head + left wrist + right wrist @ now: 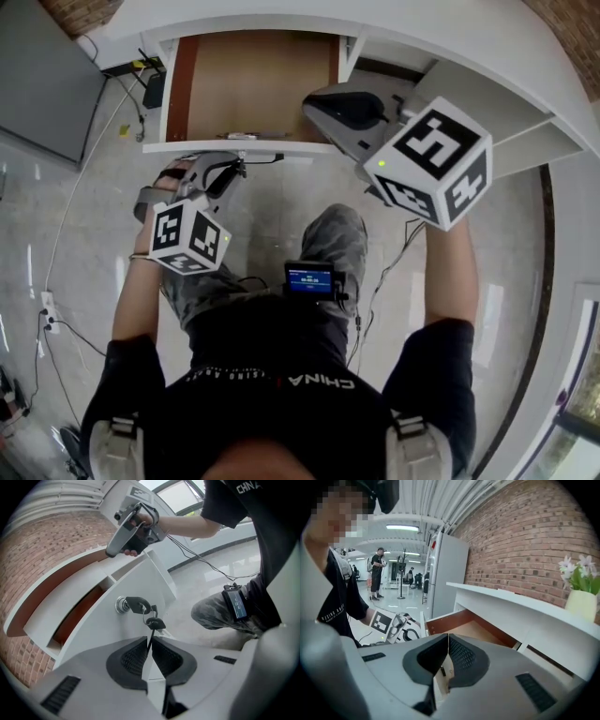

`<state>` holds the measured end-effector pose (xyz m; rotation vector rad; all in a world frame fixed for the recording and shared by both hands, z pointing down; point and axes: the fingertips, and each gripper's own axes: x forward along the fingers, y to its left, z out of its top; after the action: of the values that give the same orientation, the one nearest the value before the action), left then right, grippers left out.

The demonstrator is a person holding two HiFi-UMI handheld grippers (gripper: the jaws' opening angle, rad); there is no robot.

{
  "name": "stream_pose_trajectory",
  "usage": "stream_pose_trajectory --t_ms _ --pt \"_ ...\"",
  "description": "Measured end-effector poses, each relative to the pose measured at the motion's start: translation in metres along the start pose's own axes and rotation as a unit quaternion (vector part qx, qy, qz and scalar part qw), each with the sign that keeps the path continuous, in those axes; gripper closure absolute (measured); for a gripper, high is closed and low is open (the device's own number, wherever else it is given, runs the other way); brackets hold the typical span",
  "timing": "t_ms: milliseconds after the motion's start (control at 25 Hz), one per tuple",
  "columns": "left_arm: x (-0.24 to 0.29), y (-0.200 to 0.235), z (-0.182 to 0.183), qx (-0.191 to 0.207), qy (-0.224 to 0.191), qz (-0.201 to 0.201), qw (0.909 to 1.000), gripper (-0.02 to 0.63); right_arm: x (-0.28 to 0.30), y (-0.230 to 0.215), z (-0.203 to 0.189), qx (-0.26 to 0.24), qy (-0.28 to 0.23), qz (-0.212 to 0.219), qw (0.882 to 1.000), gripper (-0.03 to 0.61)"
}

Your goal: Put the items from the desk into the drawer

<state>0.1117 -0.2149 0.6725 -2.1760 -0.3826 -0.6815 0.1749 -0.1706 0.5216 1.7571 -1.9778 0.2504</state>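
Note:
The desk drawer (178, 94) stands pulled out, its wooden inside showing. A key (133, 604) sits in the lock on its white front, and a second key (154, 623) hangs from it on a ring. My left gripper (149, 641) is at that front and is shut on the hanging key's thin blade. My right gripper (448, 639) hovers over the drawer's right side (319, 101), jaws shut with nothing between them. A small dark item (442, 671) lies on the drawer floor (468, 630) below it.
The white curved desk top (511, 604) runs along a brick wall, with a vase of flowers (581, 597) at its right end. A small screen device (309, 279) rests on the person's lap. People stand far off in the hall (377, 573). Cables trail across the floor (56, 328).

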Motion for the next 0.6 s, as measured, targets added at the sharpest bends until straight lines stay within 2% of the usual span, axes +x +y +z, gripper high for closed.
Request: stream_pose_trajectory --t_ms 280,600 --pt "-0.007 0.018 0.006 -0.002 -0.002 -0.037 0.9993 0.578 -0.028 0.022 0.019 0.003 -0.086 -0.003 0.996 0.560" --pt "-0.015 0.041 0.018 0.015 -0.010 -0.073 0.9971 0.578 -0.044 0.035 0.026 0.030 -0.175 -0.052 0.983 0.560"
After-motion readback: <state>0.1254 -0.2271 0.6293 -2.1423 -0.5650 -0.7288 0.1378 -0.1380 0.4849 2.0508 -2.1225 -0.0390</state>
